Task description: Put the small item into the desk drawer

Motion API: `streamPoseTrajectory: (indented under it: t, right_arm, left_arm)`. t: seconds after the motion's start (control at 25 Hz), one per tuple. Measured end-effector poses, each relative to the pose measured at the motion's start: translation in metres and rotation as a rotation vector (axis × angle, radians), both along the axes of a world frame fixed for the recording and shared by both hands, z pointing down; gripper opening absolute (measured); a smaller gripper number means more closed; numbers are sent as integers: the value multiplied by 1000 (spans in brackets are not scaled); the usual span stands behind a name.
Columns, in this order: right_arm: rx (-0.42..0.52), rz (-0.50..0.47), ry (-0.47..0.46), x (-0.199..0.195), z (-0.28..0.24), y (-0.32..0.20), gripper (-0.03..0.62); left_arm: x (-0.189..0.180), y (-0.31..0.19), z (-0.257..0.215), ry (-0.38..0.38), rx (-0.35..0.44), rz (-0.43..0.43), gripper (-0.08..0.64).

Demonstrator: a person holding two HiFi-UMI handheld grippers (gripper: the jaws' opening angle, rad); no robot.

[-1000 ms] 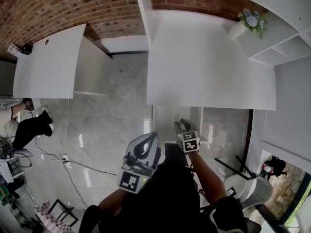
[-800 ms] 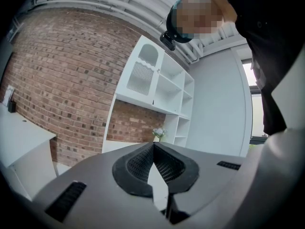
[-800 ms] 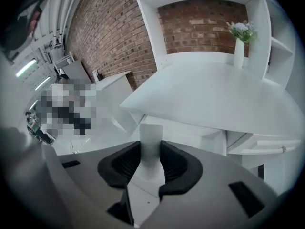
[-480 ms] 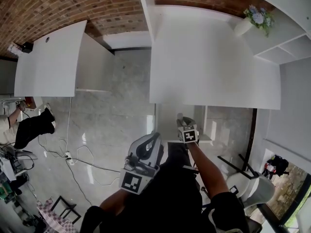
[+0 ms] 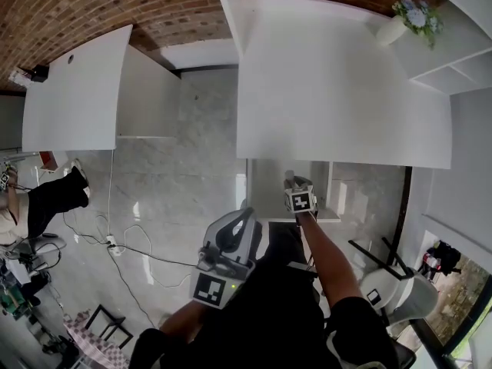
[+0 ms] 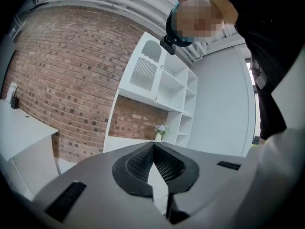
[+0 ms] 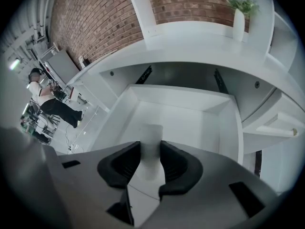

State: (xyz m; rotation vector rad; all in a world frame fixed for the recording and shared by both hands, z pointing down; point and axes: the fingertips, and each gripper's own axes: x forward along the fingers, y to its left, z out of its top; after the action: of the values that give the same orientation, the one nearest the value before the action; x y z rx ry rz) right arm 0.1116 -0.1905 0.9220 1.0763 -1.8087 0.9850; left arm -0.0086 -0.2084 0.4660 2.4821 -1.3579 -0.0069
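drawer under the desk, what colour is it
The drawer is white; right gripper view shows it best.

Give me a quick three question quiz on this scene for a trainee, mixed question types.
1. True or false: the right gripper grips a small white cylindrical item.
2. What lies beneath that item? A) an open white desk drawer B) a brick floor C) a wire basket
3. Fill in: the jaws of the left gripper are ____.
Key: 1 true; 2 A; 3 shut.
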Motion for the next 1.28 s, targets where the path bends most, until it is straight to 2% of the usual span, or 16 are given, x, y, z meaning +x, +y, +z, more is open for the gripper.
streamPoseTrajectory:
  t: [0.84,1.28]
  right_arm:
    - [-152,31,10,0,61,-6,146]
    - [-181,53,1,1,74,-4,149]
  left_arm:
    - [7,-10,34,-11,-71,-27,23]
    - [7,-13,42,-9,-86,-36,23]
